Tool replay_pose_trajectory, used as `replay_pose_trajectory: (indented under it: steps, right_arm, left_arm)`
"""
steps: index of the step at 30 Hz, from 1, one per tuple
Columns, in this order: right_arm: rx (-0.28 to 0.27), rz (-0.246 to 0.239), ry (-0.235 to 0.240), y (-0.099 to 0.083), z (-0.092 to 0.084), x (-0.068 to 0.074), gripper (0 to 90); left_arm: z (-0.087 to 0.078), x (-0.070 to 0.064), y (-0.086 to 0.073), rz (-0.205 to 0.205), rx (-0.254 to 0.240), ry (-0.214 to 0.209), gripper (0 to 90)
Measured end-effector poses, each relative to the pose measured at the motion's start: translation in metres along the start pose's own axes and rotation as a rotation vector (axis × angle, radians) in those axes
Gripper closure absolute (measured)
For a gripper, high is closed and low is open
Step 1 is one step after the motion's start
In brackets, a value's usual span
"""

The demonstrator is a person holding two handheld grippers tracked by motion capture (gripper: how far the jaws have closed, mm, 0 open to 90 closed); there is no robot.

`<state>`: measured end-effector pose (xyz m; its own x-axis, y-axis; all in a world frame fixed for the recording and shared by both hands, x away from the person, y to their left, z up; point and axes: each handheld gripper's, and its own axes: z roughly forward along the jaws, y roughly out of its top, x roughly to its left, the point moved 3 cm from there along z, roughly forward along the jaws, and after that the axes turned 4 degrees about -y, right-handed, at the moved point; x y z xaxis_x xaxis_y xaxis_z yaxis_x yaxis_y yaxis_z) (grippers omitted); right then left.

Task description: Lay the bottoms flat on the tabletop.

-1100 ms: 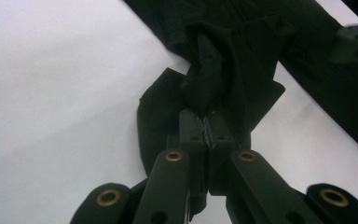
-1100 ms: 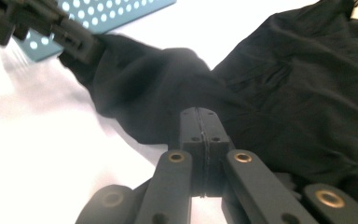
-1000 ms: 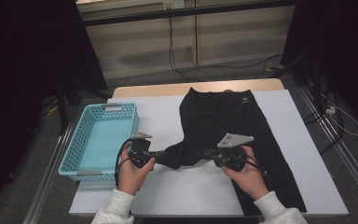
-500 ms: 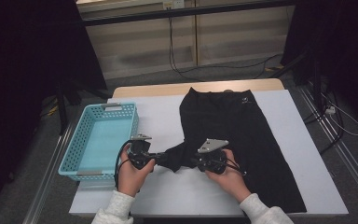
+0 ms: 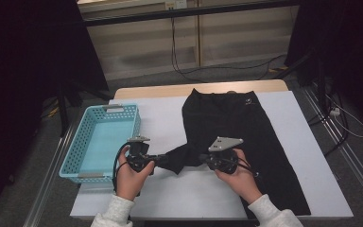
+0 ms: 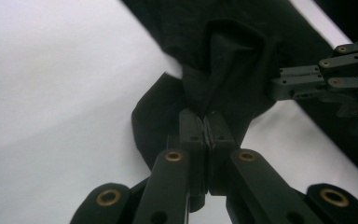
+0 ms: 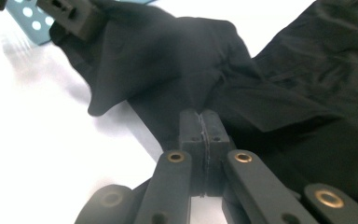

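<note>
In the high view, a black fabric garment [image 5: 236, 132] lies spread on the white table top [image 5: 160, 118], its far end near the table's far edge and its long body running down the right half toward the near edge. From its left side a narrow sleeve-like part is drawn out leftward across the white surface. The left gripper [image 5: 155, 161], held in the person's left hand [image 5: 130, 177], meets the end of that drawn-out part, while the right gripper [image 5: 207, 162], carried by the right hand [image 5: 238, 177] and topped by a grey three-cornered plate [image 5: 225, 143], meets the cloth where that part joins the main body. A light blue perforated plastic basket [image 5: 82, 151] stands on the left part of the table, just beside the left hand, with nothing seen inside it. In the left gripper view, the left gripper [image 6: 206, 122] has its two black jaws pressed together with a fold of the black cloth pinched between their tips; the cloth bunches up just beyond them, and the other gripper appears at the right edge, its tip at the same cloth. In the right gripper view, the right gripper [image 7: 200, 122] has just been closing, and its jaws now stand together, clamped on a fold of the black garment [image 7: 177, 60]. The bunched cloth stretches toward the upper left, where the other gripper grips it beside a corner of the blue basket [image 7: 30, 23].
</note>
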<state>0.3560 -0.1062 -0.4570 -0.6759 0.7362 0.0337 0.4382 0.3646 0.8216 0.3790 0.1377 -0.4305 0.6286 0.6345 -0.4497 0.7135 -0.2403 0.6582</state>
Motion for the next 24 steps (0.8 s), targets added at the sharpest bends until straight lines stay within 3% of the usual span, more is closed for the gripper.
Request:
replay_pose_trajectory:
  steps: [6, 11, 16, 24]
  right_arm:
    - [-0.012, 0.004, -0.035, -0.006, -0.023, -0.011, 90.0]
    - [-0.012, 0.018, -0.039, -0.015, -0.039, -0.009, 90.0]
    - [0.008, 0.011, -0.031, -0.023, -0.043, -0.006, 90.0]
    - [-0.027, 0.018, -0.036, -0.015, -0.050, -0.009, 89.7]
  left_arm:
    - [-0.001, -0.009, -0.006, 0.001, 0.020, -0.018, 88.8]
    - [0.007, -0.016, -0.014, 0.003, 0.059, -0.034, 88.5]
    - [0.014, -0.023, -0.021, 0.000, 0.094, -0.059, 88.5]
    - [0.007, -0.023, -0.018, -0.013, 0.065, -0.082, 88.5]
